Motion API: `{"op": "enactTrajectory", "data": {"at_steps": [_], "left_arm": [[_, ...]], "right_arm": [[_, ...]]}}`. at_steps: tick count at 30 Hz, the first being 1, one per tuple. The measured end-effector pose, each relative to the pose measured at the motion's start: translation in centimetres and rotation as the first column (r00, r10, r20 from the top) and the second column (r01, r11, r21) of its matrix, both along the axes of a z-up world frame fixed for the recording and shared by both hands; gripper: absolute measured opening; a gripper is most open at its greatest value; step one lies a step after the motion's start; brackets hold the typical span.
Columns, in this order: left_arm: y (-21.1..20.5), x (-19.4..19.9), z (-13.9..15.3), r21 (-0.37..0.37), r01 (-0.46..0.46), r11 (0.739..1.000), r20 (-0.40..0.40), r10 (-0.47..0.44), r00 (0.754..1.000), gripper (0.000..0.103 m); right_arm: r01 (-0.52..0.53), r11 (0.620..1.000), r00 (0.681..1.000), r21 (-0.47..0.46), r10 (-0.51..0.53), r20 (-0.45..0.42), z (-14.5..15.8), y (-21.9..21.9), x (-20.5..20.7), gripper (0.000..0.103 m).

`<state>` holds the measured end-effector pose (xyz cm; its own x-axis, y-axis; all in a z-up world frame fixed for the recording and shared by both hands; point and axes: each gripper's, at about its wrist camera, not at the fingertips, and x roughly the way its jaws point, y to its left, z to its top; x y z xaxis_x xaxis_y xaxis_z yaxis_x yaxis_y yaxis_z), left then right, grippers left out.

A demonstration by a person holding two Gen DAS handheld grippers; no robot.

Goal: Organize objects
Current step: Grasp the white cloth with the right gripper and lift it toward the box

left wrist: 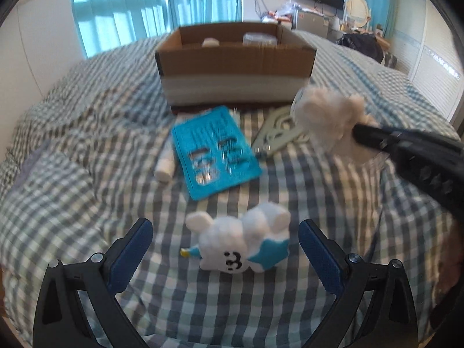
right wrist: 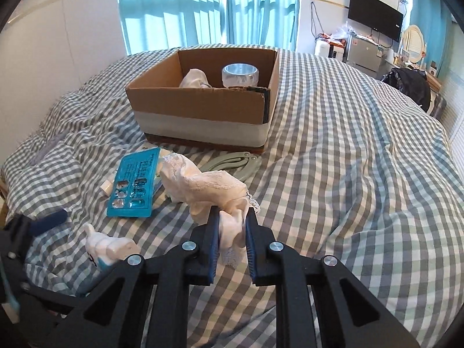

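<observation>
My right gripper [right wrist: 232,217] is shut on a white lace cloth [right wrist: 203,182] and holds it above the checked bed; the cloth [left wrist: 330,116] and the gripper [left wrist: 362,136] also show at the right of the left wrist view. My left gripper [left wrist: 226,240] is open, its jaws on either side of a white plush toy [left wrist: 243,246] with blue trim lying on the bed; the toy [right wrist: 110,249] shows low left in the right wrist view. A cardboard box [right wrist: 203,110] stands further back, holding a clear jar [right wrist: 239,75] and a white bundle [right wrist: 192,79].
In front of the box [left wrist: 235,66] lie a blue blister pack [left wrist: 214,153], a white tube [left wrist: 165,165] and a grey folding hanger [left wrist: 278,133]. The checked bedspread [right wrist: 348,174] is wrinkled at the left. A window with blue curtains, a TV and clutter are behind.
</observation>
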<state>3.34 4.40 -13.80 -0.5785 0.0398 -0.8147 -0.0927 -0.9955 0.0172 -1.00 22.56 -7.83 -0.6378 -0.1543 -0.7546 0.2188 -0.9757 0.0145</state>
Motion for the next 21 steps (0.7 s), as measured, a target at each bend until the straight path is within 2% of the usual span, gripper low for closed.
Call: {"op": "enactTrajectory", "data": {"at_steps": [2, 4, 6, 12, 17, 21], "left_arm": [[-0.1, -0.2, -1.0, 0.003, 0.001, 1.0, 0.016, -0.001, 1.0, 0.103], [-0.1, -0.3, -1.9, -0.003, 0.009, 1.0, 0.039, -0.009, 0.999, 0.098], [-0.1, -0.3, -2.3, 0.023, 0.026, 0.999, 0.056, -0.028, 0.998, 0.083], [-0.1, 0.2, -1.3, 0.04, 0.048, 0.998, 0.018, -0.048, 0.999, 0.083], [-0.1, -0.3, 1.2, 0.034, 0.054, 0.998, -0.047, -0.052, 0.998, 0.083], [-0.4, -1.3, 3.9, 0.025, 0.056, 0.998, -0.109, -0.053, 0.993, 0.083]], "right_arm": [[-0.002, 1.0, 1.0, -0.002, 0.002, 0.002, 0.0, 0.0, 0.1, 0.016], [0.0, 1.0, 1.0, 0.0, 0.0, 0.0, -0.1, -0.1, 0.1, 0.016], [0.0, 1.0, 1.0, 0.001, 0.0, -0.001, -0.1, -0.1, 0.1, 0.016], [-0.002, 1.0, 1.0, 0.006, 0.002, -0.009, 0.1, 0.0, 0.4, 0.016], [-0.008, 1.0, 1.0, 0.003, 0.008, -0.027, 1.1, 0.1, 0.6, 0.016], [-0.02, 1.0, 0.997, 0.002, 0.02, -0.068, 2.9, 0.0, 0.8, 0.016]]}}
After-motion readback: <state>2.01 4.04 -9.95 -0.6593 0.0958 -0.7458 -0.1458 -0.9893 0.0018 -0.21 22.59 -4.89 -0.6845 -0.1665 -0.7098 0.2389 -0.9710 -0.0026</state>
